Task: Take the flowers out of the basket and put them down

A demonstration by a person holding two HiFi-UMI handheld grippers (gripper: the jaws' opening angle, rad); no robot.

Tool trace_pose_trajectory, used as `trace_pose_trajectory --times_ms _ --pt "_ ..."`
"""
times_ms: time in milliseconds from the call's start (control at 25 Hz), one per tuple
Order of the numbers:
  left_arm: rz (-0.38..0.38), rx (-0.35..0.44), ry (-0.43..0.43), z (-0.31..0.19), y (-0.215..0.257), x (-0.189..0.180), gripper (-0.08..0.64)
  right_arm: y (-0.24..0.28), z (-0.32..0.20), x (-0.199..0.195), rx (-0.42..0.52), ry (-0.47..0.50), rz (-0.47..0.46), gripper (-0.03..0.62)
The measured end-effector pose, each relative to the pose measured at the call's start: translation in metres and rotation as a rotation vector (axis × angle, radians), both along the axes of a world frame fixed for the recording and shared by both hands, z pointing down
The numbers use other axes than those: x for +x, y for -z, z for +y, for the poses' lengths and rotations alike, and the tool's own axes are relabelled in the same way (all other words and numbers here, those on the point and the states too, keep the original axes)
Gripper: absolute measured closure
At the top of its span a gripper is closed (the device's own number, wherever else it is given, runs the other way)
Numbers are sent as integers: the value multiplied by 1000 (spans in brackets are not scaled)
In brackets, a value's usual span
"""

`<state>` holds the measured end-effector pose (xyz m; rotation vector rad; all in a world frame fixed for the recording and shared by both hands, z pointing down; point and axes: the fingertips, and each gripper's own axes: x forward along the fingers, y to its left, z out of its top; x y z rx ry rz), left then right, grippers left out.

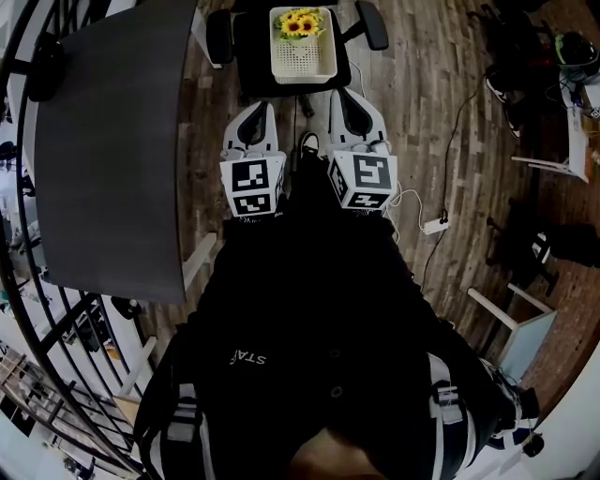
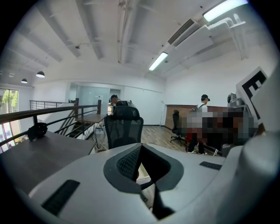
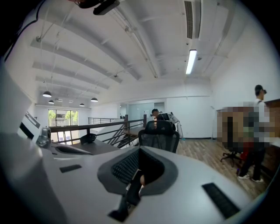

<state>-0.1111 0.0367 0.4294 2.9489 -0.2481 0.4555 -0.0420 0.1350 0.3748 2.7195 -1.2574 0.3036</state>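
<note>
Yellow sunflowers (image 1: 300, 23) lie at the far end of a white mesh basket (image 1: 306, 64). The basket rests on the seat of a black office chair (image 1: 251, 49) at the top of the head view. My left gripper (image 1: 254, 111) and right gripper (image 1: 351, 101) are side by side close to my body. Both point toward the chair and stop short of the basket. Their jaws are shut with nothing between them. In the left gripper view the left gripper (image 2: 141, 148) faces the chair back (image 2: 124, 127). The right gripper (image 3: 139, 151) faces it too.
A dark grey table (image 1: 103, 141) stands to my left, with a black railing (image 1: 56, 356) beyond it. A cable and white power strip (image 1: 433, 226) lie on the wooden floor to the right. People stand by desks far right (image 2: 202, 122).
</note>
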Motion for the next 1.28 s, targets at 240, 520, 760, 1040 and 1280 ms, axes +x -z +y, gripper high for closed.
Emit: trace_pose_trajectory --times_ms 240,520,760,1040,1280 --pt "-21 19 48 -32 -5 52 560 -7 -26 69 -2 6 8 580" --pt "-32 100 47 -45 -4 154 560 -18 -60 157 -30 60 17 580" --pt "-81 60 69 -56 -33 216 560 -47 -69 221 -44 85 -48 580" --pt "-115 28 87 -73 -71 255 560 -95 -90 254 -89 114 -131 580" --pt "-154 -12 53 -103 -135 288 560 -164 -126 274 -127 99 -207 580"
